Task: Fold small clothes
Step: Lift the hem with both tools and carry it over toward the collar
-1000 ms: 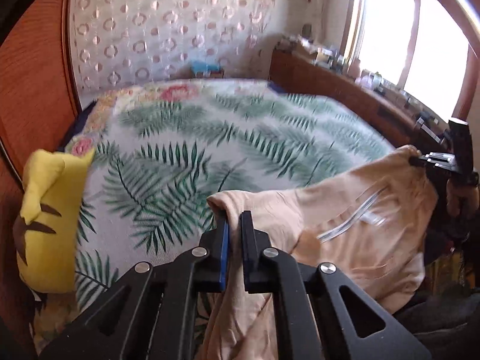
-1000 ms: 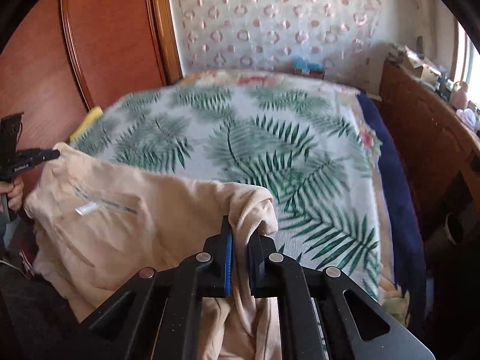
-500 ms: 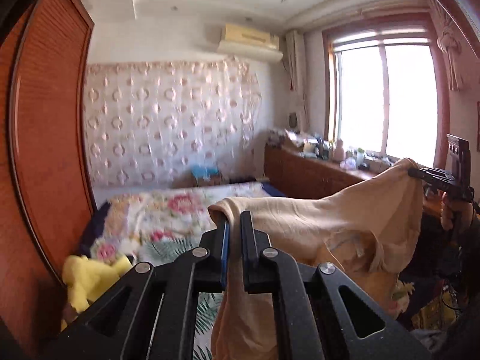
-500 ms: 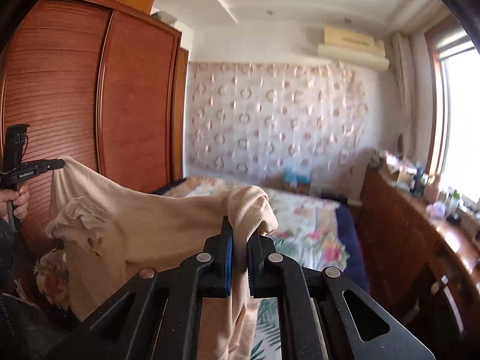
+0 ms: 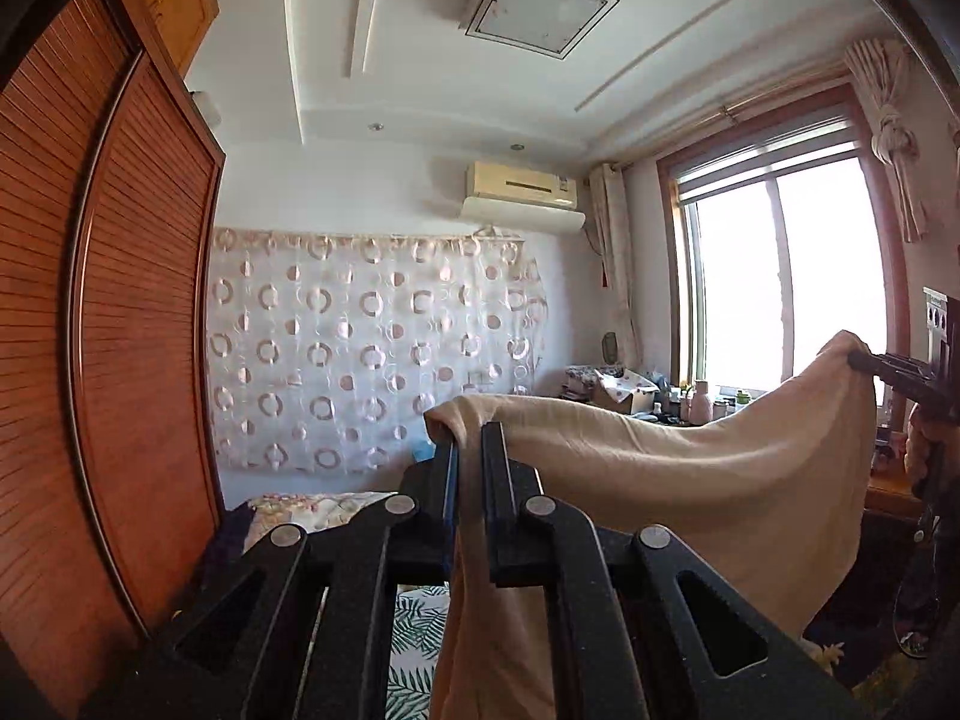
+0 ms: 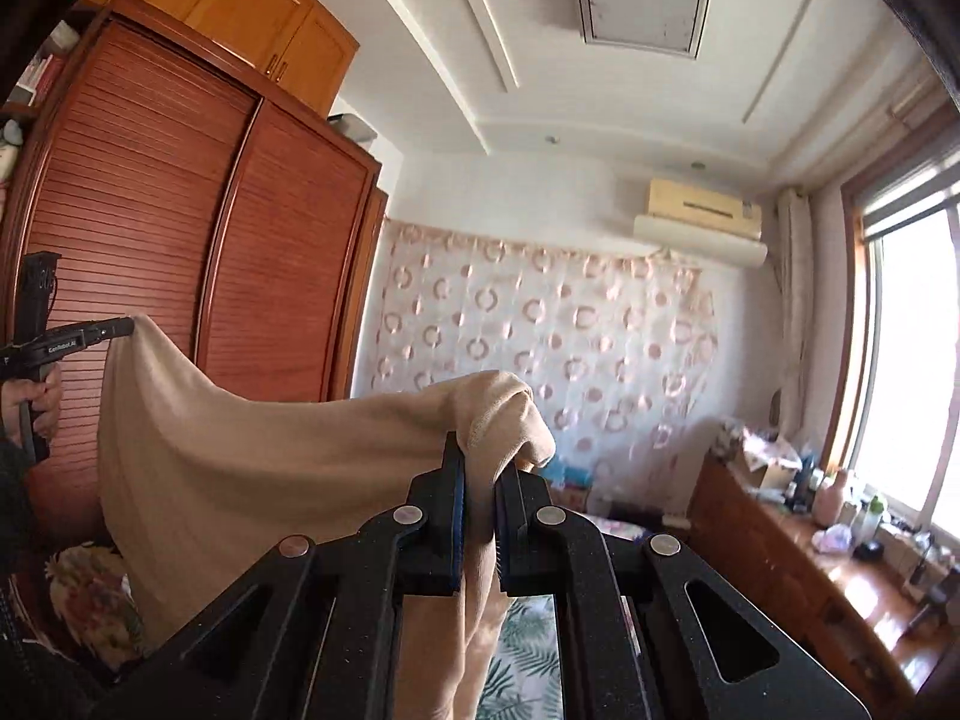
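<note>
1. Left gripper [image 5: 469, 468] is clenched on one top corner of a beige garment [image 5: 690, 480]; a small bunch of cloth pokes up past its fingertips and the rest drops between and below the jaws.
2. Right gripper [image 6: 478, 474] is likewise clamped on the opposite top corner, with a rounded fold of cloth draped over its right finger.
3. Between the two grippers the garment's upper edge sags in a shallow curve, and the body hangs down as a sheet.
4. Seen from the left wrist, the right gripper [image 5: 900, 369] pinches the far corner off to the right, a hand [image 5: 927, 438] on its handle.
5. Seen from the right wrist, the left gripper [image 6: 120, 328] holds the far corner off to the left, near the wooden wardrobe [image 6: 180, 252].
6. Below both grippers lies the bed with a leaf-print cover [image 6: 528, 648], which the garment hangs in front of.
</note>
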Motion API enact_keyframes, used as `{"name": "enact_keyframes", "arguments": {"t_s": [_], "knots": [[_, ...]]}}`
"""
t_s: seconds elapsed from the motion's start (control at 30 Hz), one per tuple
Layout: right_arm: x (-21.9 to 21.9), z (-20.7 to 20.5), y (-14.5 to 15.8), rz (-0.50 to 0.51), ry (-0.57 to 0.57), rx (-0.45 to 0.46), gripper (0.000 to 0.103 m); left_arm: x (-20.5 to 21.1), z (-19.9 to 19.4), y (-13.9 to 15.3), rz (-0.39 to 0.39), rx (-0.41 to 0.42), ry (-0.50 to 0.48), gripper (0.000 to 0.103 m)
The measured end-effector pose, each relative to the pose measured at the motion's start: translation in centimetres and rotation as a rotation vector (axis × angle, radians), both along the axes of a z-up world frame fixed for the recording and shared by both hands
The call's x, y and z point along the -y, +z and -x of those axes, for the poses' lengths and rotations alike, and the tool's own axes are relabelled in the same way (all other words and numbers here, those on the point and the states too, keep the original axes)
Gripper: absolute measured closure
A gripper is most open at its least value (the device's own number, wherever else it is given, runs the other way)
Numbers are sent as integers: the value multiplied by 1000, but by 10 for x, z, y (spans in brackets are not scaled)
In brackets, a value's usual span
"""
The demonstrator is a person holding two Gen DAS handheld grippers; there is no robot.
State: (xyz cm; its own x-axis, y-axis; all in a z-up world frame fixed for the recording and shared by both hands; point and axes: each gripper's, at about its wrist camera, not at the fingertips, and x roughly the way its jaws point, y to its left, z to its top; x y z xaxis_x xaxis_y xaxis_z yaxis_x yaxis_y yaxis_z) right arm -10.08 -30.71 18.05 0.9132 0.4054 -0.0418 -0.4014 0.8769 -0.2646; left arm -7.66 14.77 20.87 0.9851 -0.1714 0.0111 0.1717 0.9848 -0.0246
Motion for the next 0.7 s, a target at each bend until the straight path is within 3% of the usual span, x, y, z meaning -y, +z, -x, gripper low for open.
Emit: {"name": "enact_keyframes", "arguments": {"t_s": [0.17,0.27,0.47,0.7], "knots": [[-3,-20,-11,16,-16,4,96,-12,-24,3,16,-5,26,95],[-19,-53,-30,29,-23,-55,96,-21,-57,-10,32,-55,50,95],[-40,-136,-59,77,-64,-169,96,-19,-141,-58,-12,-167,103,95],[-59,-255,-122,107,-115,-328,96,-11,-259,-136,-66,-325,137,95]]}}
